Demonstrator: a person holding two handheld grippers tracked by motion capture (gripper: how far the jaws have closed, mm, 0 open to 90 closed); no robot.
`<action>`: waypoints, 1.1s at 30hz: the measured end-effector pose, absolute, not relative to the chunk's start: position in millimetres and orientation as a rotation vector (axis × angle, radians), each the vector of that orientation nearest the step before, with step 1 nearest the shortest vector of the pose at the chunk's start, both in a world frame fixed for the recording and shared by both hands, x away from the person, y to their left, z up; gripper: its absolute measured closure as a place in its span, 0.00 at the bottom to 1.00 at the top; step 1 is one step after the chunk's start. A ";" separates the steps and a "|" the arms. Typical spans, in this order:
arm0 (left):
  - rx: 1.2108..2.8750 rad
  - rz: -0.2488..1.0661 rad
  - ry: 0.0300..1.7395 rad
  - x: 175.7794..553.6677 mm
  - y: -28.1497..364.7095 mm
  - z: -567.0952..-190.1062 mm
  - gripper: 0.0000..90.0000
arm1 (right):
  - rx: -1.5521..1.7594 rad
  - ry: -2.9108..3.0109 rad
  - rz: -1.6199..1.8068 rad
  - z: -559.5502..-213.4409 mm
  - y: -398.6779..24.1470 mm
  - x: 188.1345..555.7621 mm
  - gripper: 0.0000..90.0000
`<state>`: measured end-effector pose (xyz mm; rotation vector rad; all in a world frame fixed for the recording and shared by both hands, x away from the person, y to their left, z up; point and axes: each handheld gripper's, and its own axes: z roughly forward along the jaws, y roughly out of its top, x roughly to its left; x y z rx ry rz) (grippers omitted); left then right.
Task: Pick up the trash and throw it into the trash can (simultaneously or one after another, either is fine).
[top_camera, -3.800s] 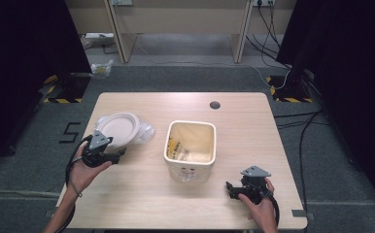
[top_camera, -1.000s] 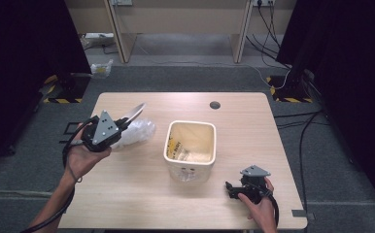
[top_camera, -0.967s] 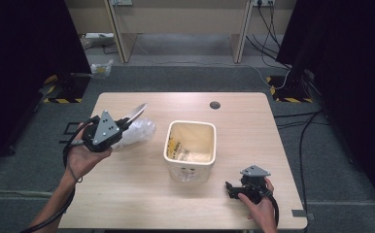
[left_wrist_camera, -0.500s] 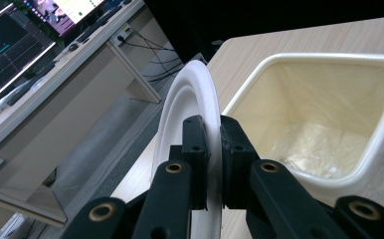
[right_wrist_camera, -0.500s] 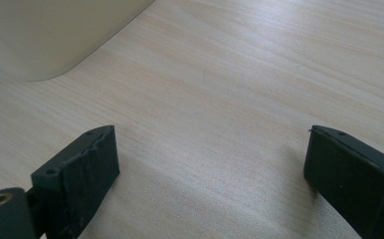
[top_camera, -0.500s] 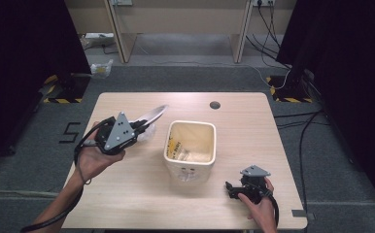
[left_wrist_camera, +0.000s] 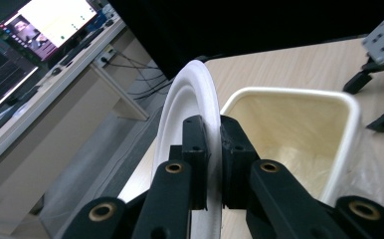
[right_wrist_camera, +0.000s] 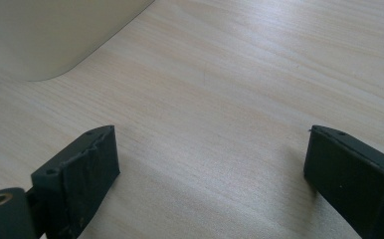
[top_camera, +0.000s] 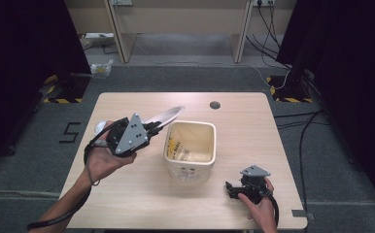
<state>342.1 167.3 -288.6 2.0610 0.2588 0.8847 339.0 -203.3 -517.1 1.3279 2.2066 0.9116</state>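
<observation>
From the high view, the left tongs are clamped on the rim of a white plate, held on edge and tilted, its far end reaching up and out just beside the left wall of the cream bin. That tilt looks chosen to let whatever is on the plate slide into the bin (I judge this a tipping or scraping step, about to start). The bin stands at the middle of the counter, its mouth open upward, with some scraps at its bottom. The right tongs rest low on the counter to the bin's lower right, well apart from it. There is bare wood on every side of the bin, and a small dark hole lies beyond its far rim, so the plate has free room to swing over.

From the left gripper view, the left tongs pinch the plate between the two pads, narrow, gripping it at its edge. The bin opens just to the right of the plate, its near rim close; the plate edge must clear that rim.

From the right gripper view, the right tongs stand wide with nothing between them, above bare counter, the bin's wall at upper left.
</observation>
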 end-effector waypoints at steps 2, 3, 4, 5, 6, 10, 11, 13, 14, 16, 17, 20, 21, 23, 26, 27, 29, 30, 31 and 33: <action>2.064 0.877 0.243 340.4 161.8 -288.9 0.92 | 1.328 2.207 0.912 -517.1 -203.4 339.0 0.08; 2.064 0.877 0.243 340.4 161.8 -288.9 0.92 | 1.328 2.207 0.912 -517.1 -203.4 339.0 0.08; 2.065 0.871 0.235 339.5 158.9 -289.0 0.92 | 1.327 2.207 0.912 -517.1 -203.4 339.1 0.08; 2.064 0.867 0.228 338.6 156.0 -289.2 0.92 | 1.327 2.207 0.912 -517.1 -203.4 339.1 0.08; 2.066 0.859 0.213 336.5 149.4 -289.6 0.92 | 1.328 2.207 0.912 -517.1 -203.4 339.1 0.08; 2.070 0.842 0.188 333.9 139.1 -289.8 0.92 | 1.325 2.206 0.911 -517.1 -203.5 339.1 0.08; 2.067 0.837 0.181 332.9 135.7 -289.8 0.92 | 1.325 2.206 0.911 -517.1 -203.5 339.1 0.08; 2.065 0.830 0.168 330.9 129.1 -290.0 0.92 | 1.325 2.207 0.910 -517.1 -203.5 339.1 0.08; 2.067 0.826 0.162 329.8 125.9 -290.0 0.92 | 1.325 2.206 0.911 -517.1 -203.5 339.1 0.08; 2.063 0.810 0.153 327.8 119.9 -290.3 0.92 | 1.325 2.207 0.910 -517.1 -203.5 339.1 0.08; 2.064 0.802 0.146 327.0 116.9 -290.2 0.92 | 1.325 2.207 0.910 -517.1 -203.5 339.1 0.08; 2.057 0.782 0.135 324.9 108.1 -290.9 0.92 | 1.325 2.206 0.911 -517.1 -203.5 339.1 0.08; 2.057 0.776 0.129 324.2 105.4 -291.8 0.92 | 1.325 2.207 0.910 -517.1 -203.5 339.1 0.08; 2.067 0.761 0.122 323.3 100.8 -294.3 0.92 | 1.325 2.207 0.910 -517.1 -203.5 339.1 0.08; 2.077 0.751 0.125 323.0 95.6 -300.4 0.92 | 1.321 2.208 0.909 -517.1 -203.7 339.2 0.08; 2.081 0.746 0.123 322.7 94.4 -302.6 0.92 | 1.321 2.208 0.909 -517.1 -203.7 339.2 0.08; 2.083 0.734 0.127 322.6 92.8 -306.0 0.92 | 1.321 2.208 0.909 -517.1 -203.7 339.2 0.08; 2.084 0.722 0.134 323.4 91.0 -309.0 0.92 | 1.321 2.208 0.909 -517.1 -203.7 339.2 0.08; 2.084 0.722 0.134 323.4 91.0 -309.0 0.92 | 1.321 2.208 0.909 -517.1 -203.7 339.2 0.08; 2.094 0.716 0.143 324.8 89.0 -312.6 0.92 | 1.321 2.207 0.909 -517.1 -203.7 339.2 0.08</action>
